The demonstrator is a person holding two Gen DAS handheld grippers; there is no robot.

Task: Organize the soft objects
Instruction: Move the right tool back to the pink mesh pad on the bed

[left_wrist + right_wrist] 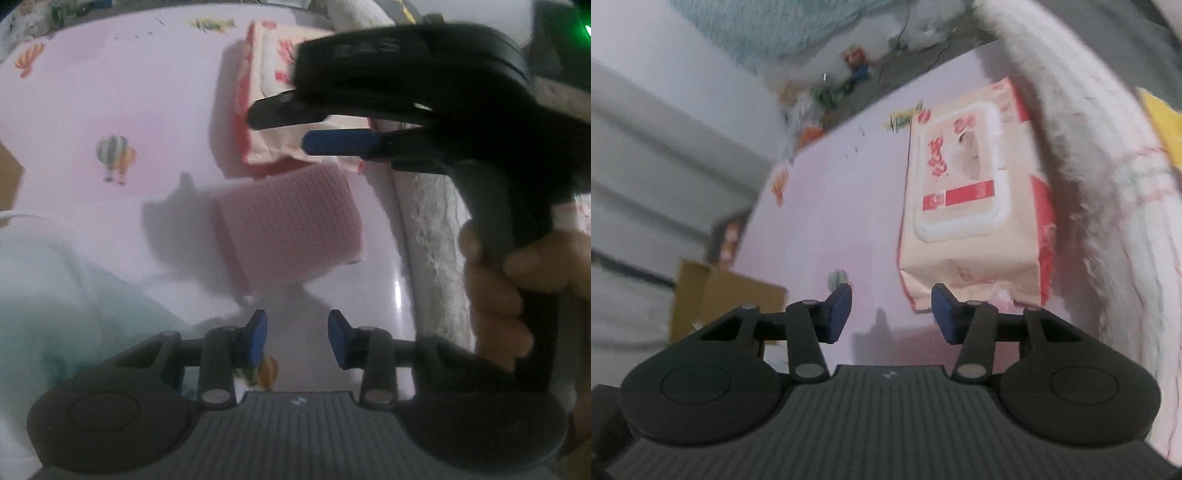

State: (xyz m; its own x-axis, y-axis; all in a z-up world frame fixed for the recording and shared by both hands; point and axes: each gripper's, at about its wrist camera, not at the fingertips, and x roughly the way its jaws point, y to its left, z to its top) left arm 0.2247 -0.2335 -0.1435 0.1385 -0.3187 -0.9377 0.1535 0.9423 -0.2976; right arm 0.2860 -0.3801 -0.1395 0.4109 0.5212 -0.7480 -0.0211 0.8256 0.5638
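A folded pink knit cloth (288, 229) lies on the pink balloon-print table (110, 110), just ahead of my left gripper (298, 339). That gripper is open, its blue pads a small gap apart with nothing between them. Beyond the cloth lies a peach and red wet-wipes pack (273, 92). My right gripper (277, 131) reaches in from the right over the pack's near end, held by a person's hand (495, 295). In the right wrist view the right gripper (892, 314) is open and empty. The wipes pack (964, 206) lies just ahead of its right pad (943, 314).
A white fluffy blanket (432, 240) runs along the table's right side, beside the pack (1108, 184). A teal fluffy cloth (55, 295) lies at the near left. A cardboard box (713, 302) and floor clutter (820, 99) sit past the table's edge.
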